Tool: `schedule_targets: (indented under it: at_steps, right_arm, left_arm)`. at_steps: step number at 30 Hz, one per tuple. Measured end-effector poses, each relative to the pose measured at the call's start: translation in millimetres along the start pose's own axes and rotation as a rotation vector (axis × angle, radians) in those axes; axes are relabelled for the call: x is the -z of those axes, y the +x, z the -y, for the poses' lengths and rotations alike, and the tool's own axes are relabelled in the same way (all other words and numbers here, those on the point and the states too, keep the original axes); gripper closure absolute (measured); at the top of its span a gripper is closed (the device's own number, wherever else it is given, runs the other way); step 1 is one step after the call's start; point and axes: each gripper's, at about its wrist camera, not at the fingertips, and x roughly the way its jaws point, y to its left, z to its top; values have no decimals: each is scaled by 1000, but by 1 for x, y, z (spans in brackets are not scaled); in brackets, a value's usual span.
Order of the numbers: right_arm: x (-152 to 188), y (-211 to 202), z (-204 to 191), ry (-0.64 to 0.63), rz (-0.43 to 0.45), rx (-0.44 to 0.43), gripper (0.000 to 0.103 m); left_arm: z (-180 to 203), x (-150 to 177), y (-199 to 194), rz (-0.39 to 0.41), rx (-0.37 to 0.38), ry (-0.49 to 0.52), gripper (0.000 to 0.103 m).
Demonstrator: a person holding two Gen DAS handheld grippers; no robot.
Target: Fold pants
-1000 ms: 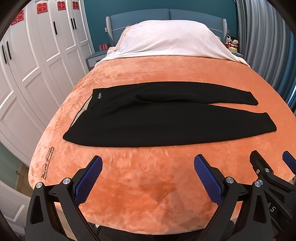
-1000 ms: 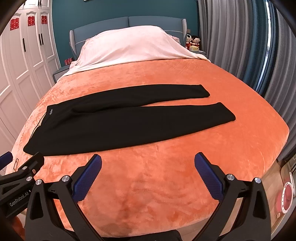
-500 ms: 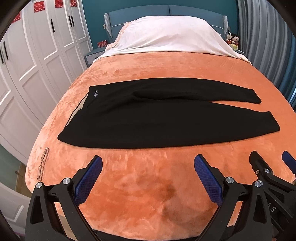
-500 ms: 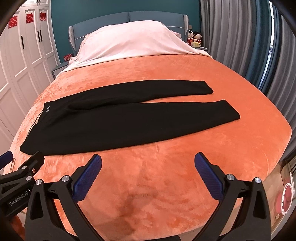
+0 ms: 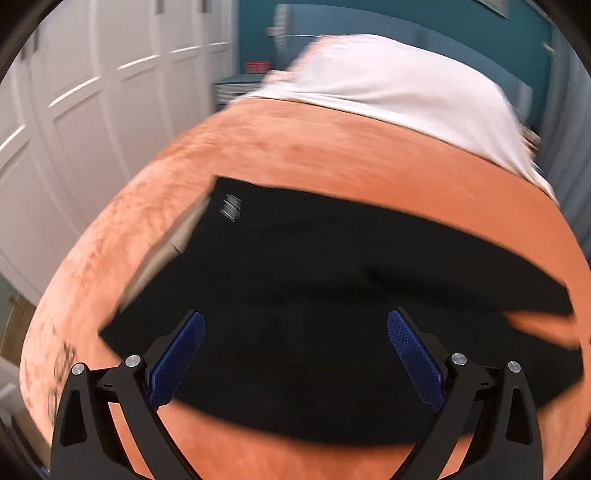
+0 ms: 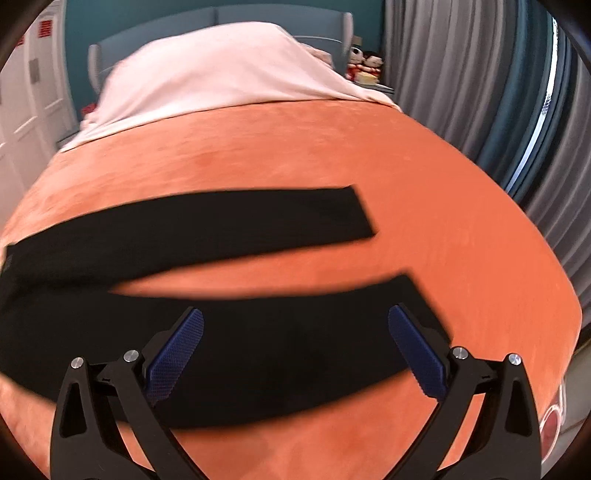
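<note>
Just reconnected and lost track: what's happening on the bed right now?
A person holds two grippers over black pants spread flat on the orange bed. The left gripper is open above the waist end, the right gripper open above the nearer leg, close to its cuff. Neither grips fabric yet; no fold is made. Both views are motion-blurred.

left tool (image 5: 295, 354) with chunky black plastic arms, silver screws, textured blue pads (image 5: 177, 360), right tool (image 6: 295, 352) looks identical

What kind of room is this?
Most likely a bedroom: a bed under an orange plush blanket, a teal padded headboard behind white bedding, and tall white wardrobe doors alongside.
</note>
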Motion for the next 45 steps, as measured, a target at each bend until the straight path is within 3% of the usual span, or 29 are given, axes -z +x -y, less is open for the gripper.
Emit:
schedule_targets:
  at_steps: [5, 9, 14, 17, 21, 22, 26, 27, 28, 29, 31, 32, 33, 37, 38, 42, 45]
  right_arm:
    - [-56, 84, 46, 121, -36, -29, 5]
    - [-82, 129, 66, 203, -45, -72, 5]
    - [-100, 163, 64, 204, -57, -72, 5]
    - [-112, 181, 54, 166, -86, -85, 5]
    - [-118, 206, 44, 154, -156, -74, 5]
    - [-117, 208, 44, 155, -161, -69, 5]
    - [-117, 222, 33, 141, -200, -77, 5]
    - [-118, 223, 29, 129, -202, -82, 7]
    - [-117, 222, 22, 107, -197, -88, 15]
    - [-117, 222, 18, 94, -204, -96, 41]
    - [-118, 218, 14, 84, -207, -94, 64]
    - [-118, 215, 14, 85, -207, -100, 89]
    - [-119, 212, 16, 91, -208, -105, 96]
    - [-130, 176, 27, 107, -122, -122, 101]
    - [-133, 164, 31, 114, -94, -131, 103]
    - [-144, 102, 52, 144, 40, -167, 103]
    - [-143, 81, 64, 134, 40, -153, 103]
  left_arm:
    - [-28, -70, 85, 0, -184, 19, 6]
    - [-50, -110, 144, -72, -201, -2, 6]
    - [-75, -143, 209, -136, -292, -27, 5]
    - [-95, -155, 236, -184, -291, -113, 5]
    - [-110, -154, 262, -272, -192, -211, 7]
    - [-111, -152, 264, -275, -195, -213, 9]
    - [-107, -152, 264, -248, -148, -190, 48]
    - [-105, -153, 261, -238, -158, -177, 54]
    - [-103, -153, 258, -232, -151, -158, 74]
    - [-100, -155, 257, -235, -124, -146, 80]
    - [-97, -158, 250, -217, -112, -138, 82]
    - [-96, -159, 245, -204, -109, -133, 82]
    - [-94, -160, 236, -183, -103, -129, 82]
    - [-95, -168, 200, -110, -51, -161, 85]
    - [-98, -170, 186, -82, -28, -175, 92]
    - [-107, -171, 137, -22, 69, -211, 92]
    - [-108, -163, 103, -10, 107, -159, 92]
